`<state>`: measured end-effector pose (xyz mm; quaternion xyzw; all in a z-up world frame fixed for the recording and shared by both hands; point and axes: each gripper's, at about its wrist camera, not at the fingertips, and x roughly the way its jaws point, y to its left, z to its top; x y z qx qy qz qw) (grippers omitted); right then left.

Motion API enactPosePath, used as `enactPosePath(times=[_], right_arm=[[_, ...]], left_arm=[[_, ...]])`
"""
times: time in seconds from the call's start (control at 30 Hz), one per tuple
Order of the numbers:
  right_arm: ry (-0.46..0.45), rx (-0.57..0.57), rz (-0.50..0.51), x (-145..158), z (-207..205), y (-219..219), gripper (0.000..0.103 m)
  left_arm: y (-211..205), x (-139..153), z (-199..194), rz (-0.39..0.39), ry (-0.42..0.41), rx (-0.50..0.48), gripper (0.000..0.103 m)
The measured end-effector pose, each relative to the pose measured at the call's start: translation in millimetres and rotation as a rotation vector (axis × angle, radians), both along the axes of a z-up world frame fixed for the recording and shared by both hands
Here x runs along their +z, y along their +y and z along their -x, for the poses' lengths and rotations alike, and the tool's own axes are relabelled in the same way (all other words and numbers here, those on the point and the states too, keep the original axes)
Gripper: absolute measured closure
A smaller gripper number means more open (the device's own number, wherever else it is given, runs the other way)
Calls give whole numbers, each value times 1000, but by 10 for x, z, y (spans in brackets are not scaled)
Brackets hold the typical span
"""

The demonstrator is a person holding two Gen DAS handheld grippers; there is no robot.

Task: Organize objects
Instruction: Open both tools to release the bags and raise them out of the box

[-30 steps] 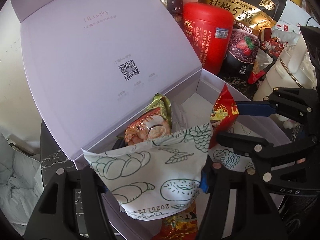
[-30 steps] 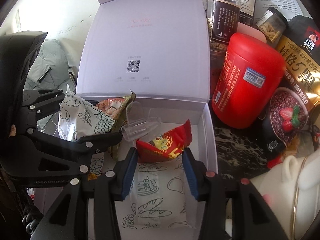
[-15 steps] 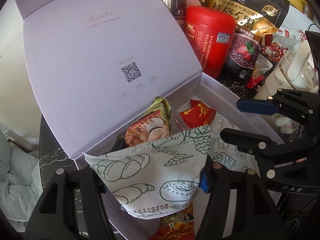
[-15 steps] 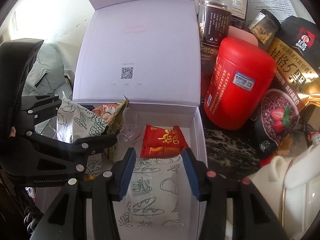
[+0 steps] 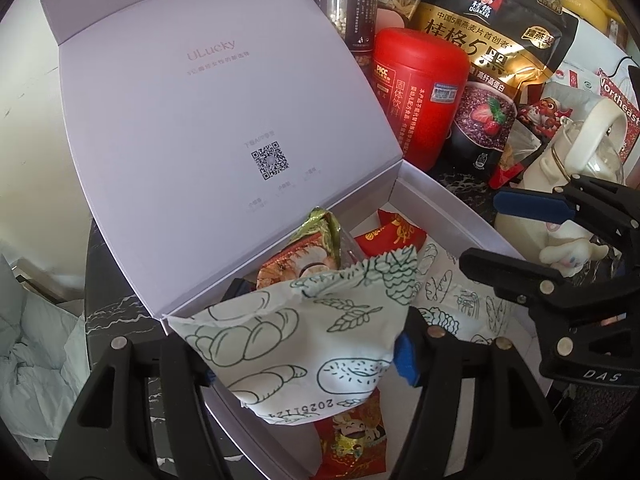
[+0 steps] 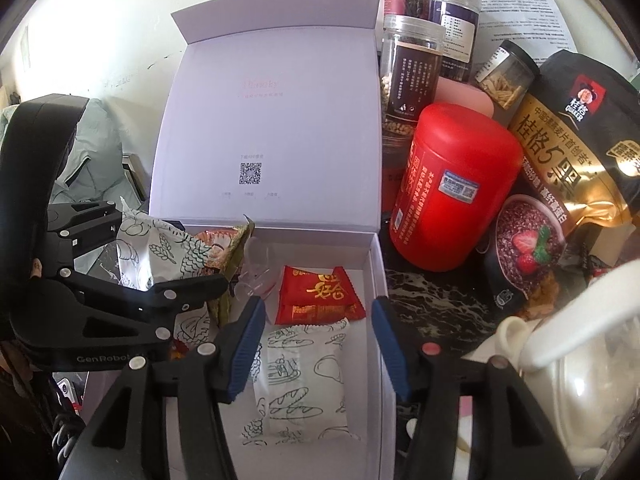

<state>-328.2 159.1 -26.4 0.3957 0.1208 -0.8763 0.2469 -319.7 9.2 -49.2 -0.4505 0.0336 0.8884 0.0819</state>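
A: Status on the left tongs [image 5: 308, 360]?
B: Clamped on a white bread-print packet [image 5: 304, 344], blue pads pressing both its sides. The packet is held over the near-left edge of the lavender box [image 5: 452, 204], lid up.
A: Right tongs [image 6: 318, 350]?
B: Apart, nothing gripped. Jaws have just been widening. A second bread-print packet [image 6: 300, 376] lies flat on the box floor under them, between the pads but not touched by them.
A: What else is in the box?
B: A red sweet packet [image 6: 318, 294] lies flat just beyond that second packet, edges touching. A green-and-orange snack pouch [image 5: 304, 252] stands on edge on the left side, right behind the held packet. A clear plastic piece [image 6: 256, 276] sits between pouch and red packet. Another red wrapper [image 5: 352, 440] is partly visible under the held packet.
A: Outside the box?
B: On the dark marble worktop [image 6: 432, 300], right of the box: a red canister [image 6: 456, 188], a black-and-gold oat bag [image 6: 560, 168], clear jars [image 6: 412, 72] behind, and a white kettle [image 6: 568, 376] near right.
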Motion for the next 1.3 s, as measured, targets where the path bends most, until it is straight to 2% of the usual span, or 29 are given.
enactPosePath(times=[0.13, 0.4, 0.57, 0.87, 1.2, 1.3], right_arm=[[13, -1, 1, 51, -74, -18, 45], [30, -9, 6, 158, -134, -12, 44], [40, -6, 3, 185, -160, -22, 43], [51, -31, 28, 296, -213, -17, 40], [49, -49, 38, 460, -434, -38, 39], [64, -49, 36, 550, -574, -34, 35]], left_arm=[[-12, 29, -4, -10, -6, -1, 32], [-60, 116, -30, -17, 6, 22, 25], [-78, 246, -101, 3, 80, 32, 10], [-163, 385, -169, -12, 108, 69, 9], [-222, 605, -514, -1, 141, 107, 9], [-245, 689, -648, -3, 150, 113, 9]])
